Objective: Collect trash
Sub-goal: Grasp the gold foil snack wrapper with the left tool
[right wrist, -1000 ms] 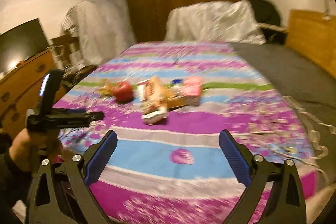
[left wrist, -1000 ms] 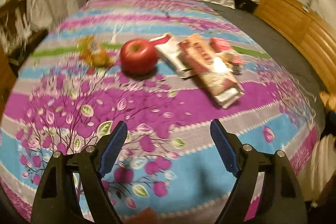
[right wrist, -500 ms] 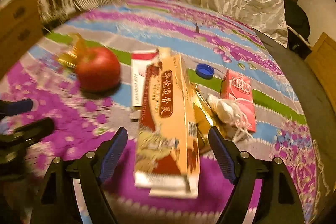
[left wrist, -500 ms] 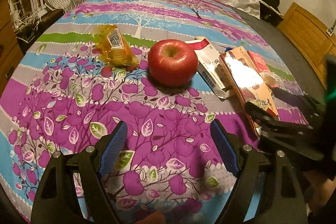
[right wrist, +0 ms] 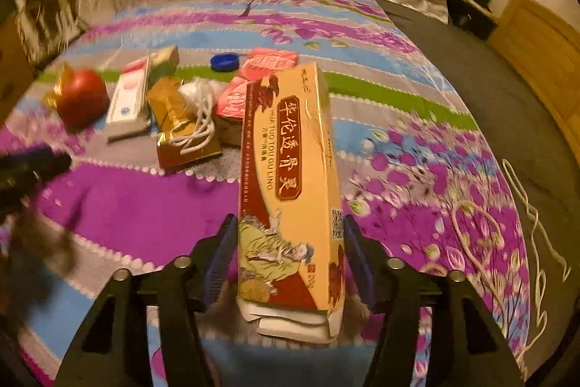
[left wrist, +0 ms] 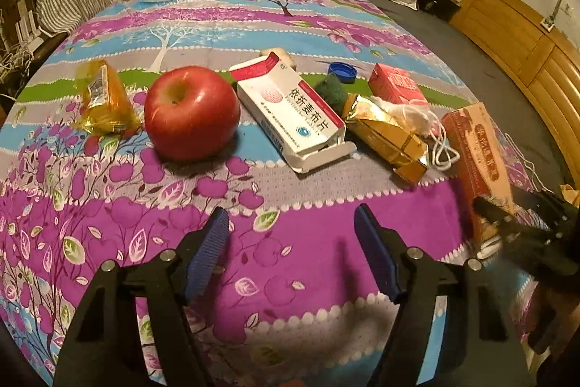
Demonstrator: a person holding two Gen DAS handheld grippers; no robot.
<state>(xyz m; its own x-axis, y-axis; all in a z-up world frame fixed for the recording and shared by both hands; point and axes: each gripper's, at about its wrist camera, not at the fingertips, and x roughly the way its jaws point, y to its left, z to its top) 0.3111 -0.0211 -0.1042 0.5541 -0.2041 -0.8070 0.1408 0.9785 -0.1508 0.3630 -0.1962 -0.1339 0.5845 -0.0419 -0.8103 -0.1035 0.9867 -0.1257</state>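
Nearest you, the right tool [right wrist: 288, 249] straddles the long yellow-and-maroon cardboard carton [right wrist: 290, 176], its blue pads [right wrist: 221, 252] flanking the carton's near end; whether they already press the walls cannot be told, so close gently until both pads bear evenly and the thin card does not buckle. Keep the grip low on the carton and square to its long sides, and lift straight up so that the loose flaps at the near end do not snag the patterned purple bedspread [right wrist: 145, 205]. The left tool [left wrist: 291, 242] hangs open and empty above the bedspread, short of the litter. Beyond it lie the red apple [left wrist: 192, 113], the white-and-red pill box with an open flap [left wrist: 293, 113] and the crumpled gold foil packet [left wrist: 388, 133]; farther back, the orange cellophane wrapper [left wrist: 103, 98], the blue bottle cap [left wrist: 342, 72] and the small red carton [left wrist: 397, 86].
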